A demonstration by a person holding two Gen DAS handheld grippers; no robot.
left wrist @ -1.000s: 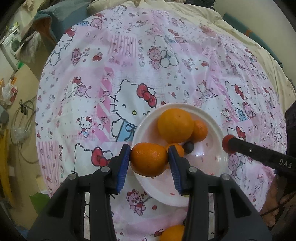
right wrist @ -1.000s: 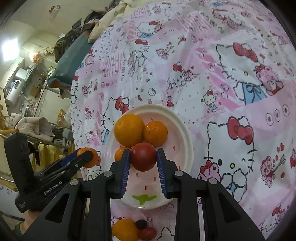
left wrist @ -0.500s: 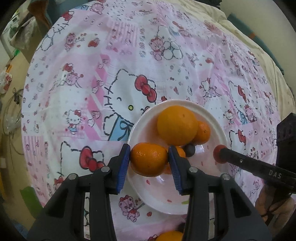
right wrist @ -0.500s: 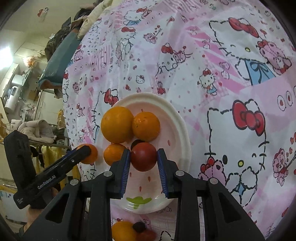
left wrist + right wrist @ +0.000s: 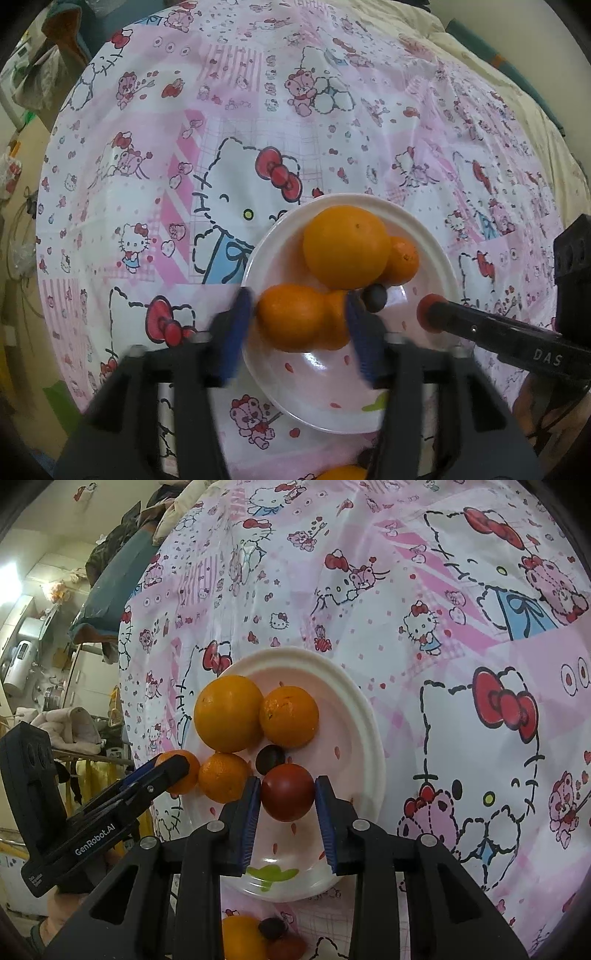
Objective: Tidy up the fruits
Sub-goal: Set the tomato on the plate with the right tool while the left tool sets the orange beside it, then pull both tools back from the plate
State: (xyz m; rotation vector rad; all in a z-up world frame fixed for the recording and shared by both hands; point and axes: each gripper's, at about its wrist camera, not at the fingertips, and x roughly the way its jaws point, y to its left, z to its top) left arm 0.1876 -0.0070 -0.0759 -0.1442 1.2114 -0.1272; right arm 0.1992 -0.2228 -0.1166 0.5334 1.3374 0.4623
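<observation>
A white plate (image 5: 354, 709) at the frame's lower centre holds a large orange (image 5: 228, 712) touching a smaller one (image 5: 289, 722); below them sit a small orange (image 5: 223, 777), a dark berry (image 5: 270, 758) and a red tomato (image 5: 287, 792).

Black grippers (image 5: 287, 812), blue pads (image 5: 248, 819), seemingly silver screws.

Lived-in home: cartoon-print tablecloth (image 5: 258, 129), cream bedding (image 5: 498, 74) beyond its far edge, clothes piled (image 5: 122, 531) and appliances (image 5: 22, 657) at left.
</observation>
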